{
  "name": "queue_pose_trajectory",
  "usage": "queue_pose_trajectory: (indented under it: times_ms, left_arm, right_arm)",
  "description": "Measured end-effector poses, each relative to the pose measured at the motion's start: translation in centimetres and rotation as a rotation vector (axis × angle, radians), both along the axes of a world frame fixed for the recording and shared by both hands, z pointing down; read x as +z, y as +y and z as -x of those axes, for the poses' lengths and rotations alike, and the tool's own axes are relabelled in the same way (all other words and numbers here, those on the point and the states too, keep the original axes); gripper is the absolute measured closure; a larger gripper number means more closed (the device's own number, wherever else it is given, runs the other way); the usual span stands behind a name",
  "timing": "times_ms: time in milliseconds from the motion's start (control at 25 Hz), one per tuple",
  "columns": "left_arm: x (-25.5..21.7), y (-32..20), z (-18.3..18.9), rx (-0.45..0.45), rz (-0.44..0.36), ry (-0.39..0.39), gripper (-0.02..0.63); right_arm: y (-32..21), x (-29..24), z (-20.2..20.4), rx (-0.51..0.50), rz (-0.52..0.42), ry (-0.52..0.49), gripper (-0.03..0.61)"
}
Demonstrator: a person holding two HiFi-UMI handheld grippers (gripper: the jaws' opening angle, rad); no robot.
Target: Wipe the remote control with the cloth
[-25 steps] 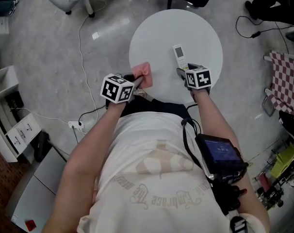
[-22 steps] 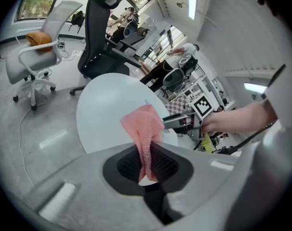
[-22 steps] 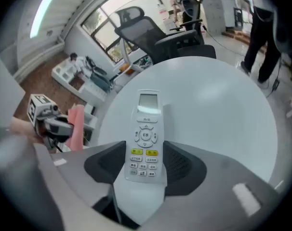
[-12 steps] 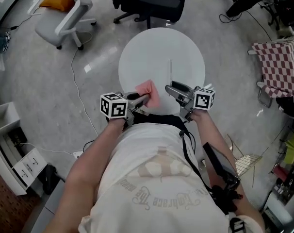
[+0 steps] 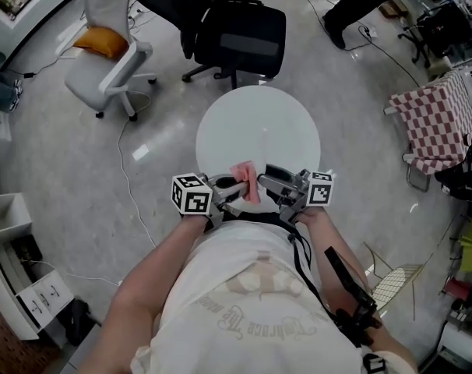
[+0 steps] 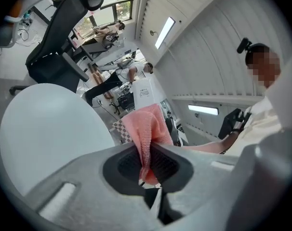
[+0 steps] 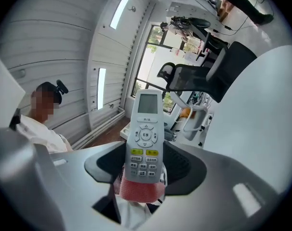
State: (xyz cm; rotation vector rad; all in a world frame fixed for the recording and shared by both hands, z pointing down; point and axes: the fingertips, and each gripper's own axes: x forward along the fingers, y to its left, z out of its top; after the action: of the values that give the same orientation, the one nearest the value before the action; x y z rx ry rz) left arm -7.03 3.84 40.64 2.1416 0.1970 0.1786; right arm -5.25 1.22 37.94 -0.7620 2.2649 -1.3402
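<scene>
The left gripper [image 6: 148,163] is clamped on a fold of pink woven cloth [image 6: 147,128]. The right gripper [image 7: 143,171] pinches the white push-button remote control [image 7: 144,137]. Both have lifted off the round white table [image 5: 259,123] and come together, with the cloth at the remote's lower end, so wiping looks set to begin.

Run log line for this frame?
left gripper: shut on pink cloth | right gripper: shut on remote control | cloth at remote's lower end

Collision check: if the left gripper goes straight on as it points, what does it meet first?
The remote, held in the right gripper, which points back at it. The cloth in the left gripper would lead the contact. In the right gripper view it may already touch the remote, but depth is unclear.
</scene>
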Motion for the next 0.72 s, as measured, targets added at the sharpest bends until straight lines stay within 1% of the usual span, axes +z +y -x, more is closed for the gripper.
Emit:
queue_pose_trajectory:
  times_ms: [120, 240, 360, 520, 720]
  left_arm:
    - [-0.7, -0.7, 0.4, -0.036, 0.01, 0.028, 0.595]
    - [-1.3, -1.9, 0.6, -0.077, 0.017, 0.052, 0.595]
    - [-1.9, -3.4, 0.7, -0.103, 0.017, 0.076, 0.595]
    - [-3.2, -5.6, 1.0, -0.154, 0.028, 0.126, 0.595]
    - [-5.0, -8.4, 1.6, -0.222, 0.048, 0.195, 0.595]
  right_arm:
    - [0.5, -0.6, 0.8, -0.035, -0.004, -0.016, 0.328]
    - [1.5, -0.8, 1.9, -0.099, -0.007, 0.02, 0.328]
    - [2.1, -0.9, 2.7, -0.133, -0.009, 0.044, 0.328]
    - [2.9, -0.2, 3.7, -0.194, 0.006, 0.094, 0.328]
    - [4.0, 0.7, 4.1, -0.253, 0.019, 0.152, 0.328]
